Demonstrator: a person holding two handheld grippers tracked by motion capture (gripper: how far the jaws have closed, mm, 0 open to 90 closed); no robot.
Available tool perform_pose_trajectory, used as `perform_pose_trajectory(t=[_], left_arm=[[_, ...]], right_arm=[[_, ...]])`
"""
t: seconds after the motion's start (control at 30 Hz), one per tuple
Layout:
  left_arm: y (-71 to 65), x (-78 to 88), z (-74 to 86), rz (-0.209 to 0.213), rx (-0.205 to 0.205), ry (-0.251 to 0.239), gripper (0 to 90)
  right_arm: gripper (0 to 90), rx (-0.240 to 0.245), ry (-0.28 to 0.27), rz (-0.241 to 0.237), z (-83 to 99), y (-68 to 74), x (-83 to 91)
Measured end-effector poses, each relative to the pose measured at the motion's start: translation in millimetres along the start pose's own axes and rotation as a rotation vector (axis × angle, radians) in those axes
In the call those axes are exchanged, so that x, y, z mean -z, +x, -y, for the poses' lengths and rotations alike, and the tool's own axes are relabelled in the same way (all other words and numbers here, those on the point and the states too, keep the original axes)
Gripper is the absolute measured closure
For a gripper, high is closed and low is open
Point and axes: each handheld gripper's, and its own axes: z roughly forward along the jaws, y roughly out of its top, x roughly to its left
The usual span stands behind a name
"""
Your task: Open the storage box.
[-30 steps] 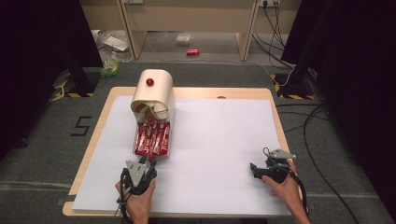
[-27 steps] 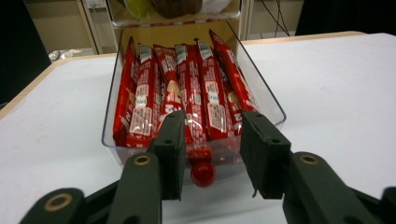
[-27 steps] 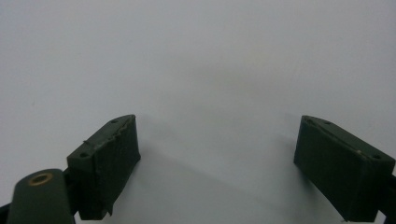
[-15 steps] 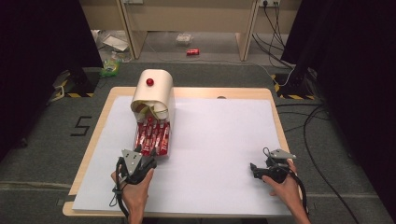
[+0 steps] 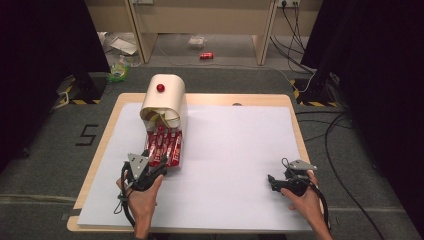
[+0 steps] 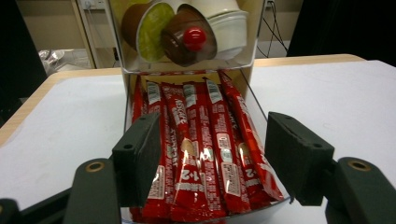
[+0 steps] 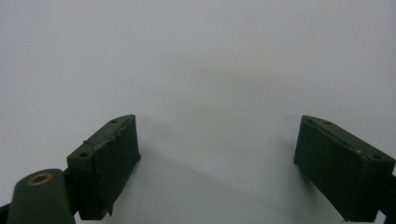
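- The left gripper (image 5: 159,169) has drawn back from the sachets (image 5: 164,145) toward the person and lifted a little.
- Its jaws have just been opening; nothing is pinched between them, and the drawer (image 6: 261,116) front lies ahead.

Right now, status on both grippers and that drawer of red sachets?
Left gripper open, jaws just been opening, nothing clamped, poised at the red sachets. Right gripper open, idle over white sheet. Drawer pulled out, nothing blocking.
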Motion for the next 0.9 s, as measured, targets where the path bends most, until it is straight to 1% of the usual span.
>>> perform_pose_trajectory(t=[0.07, 0.1, 0.13, 0.17, 0.23, 0.3, 0.5, 0.53, 0.6, 0.67, 0.73, 0.9], left_arm=[[0.9, -0.8, -1.4, -0.002, -0.006, 0.007, 35.4], [0.8, -1.3, -2.8, 0.001, -0.025, 0.011, 34.6], [2.5, -1.2, -4.7, -0.003, -0.062, 0.025, 34.6], [2.5, -1.2, -4.7, -0.003, -0.062, 0.025, 34.6], [7.7, -0.6, -4.2, 0.003, -0.042, 0.019, 34.2], [12.1, -1.4, -2.9, 0.008, -0.041, 0.031, 33.1], [17.2, -6.8, -6.0, 0.018, -0.054, 0.057, 31.0], [19.2, -8.8, -7.6, 0.023, -0.057, 0.071, 30.5], [19.9, -9.4, -7.9, 0.023, -0.057, 0.074, 29.5], [22.4, -11.2, -9.3, 0.027, -0.061, 0.087, 28.9], [26.1, -14.3, -11.3, 0.031, -0.055, 0.101, 27.5], [27.5, -17.4, -15.7, 0.046, -0.055, 0.106, 27.2]], right_arm=[[14.4, 0.0, 0.0, 0.0, 0.0, 0.0, 0.0], [14.4, 0.0, 0.0, 0.0, 0.0, 0.0, 0.0], [14.3, 0.0, 0.0, 0.0, 0.1, 0.0, 0.0], [14.3, 0.0, 0.0, 0.0, 0.0, 0.0, 0.0], [14.3, 0.0, 0.0, 0.0, 0.0, 0.0, 0.0], [14.3, 0.0, 0.001, 0.0, 0.0, 0.1, 0.0], [14.3, 0.003, -0.001, -0.001, 0.0, -0.3, -0.2], [14.3, 0.002, -0.001, -0.001, 0.0, -0.4, -0.1], [14.3, 0.002, -0.001, -0.001, 0.0, -0.4, -0.1], [14.3, 0.002, -0.001, -0.001, 0.0, -0.4, -0.1], [14.3, 0.003, -0.001, -0.001, 0.0, -0.4, -0.1], [14.3, 0.003, -0.001, -0.001, 0.0, -0.3, -0.1]])
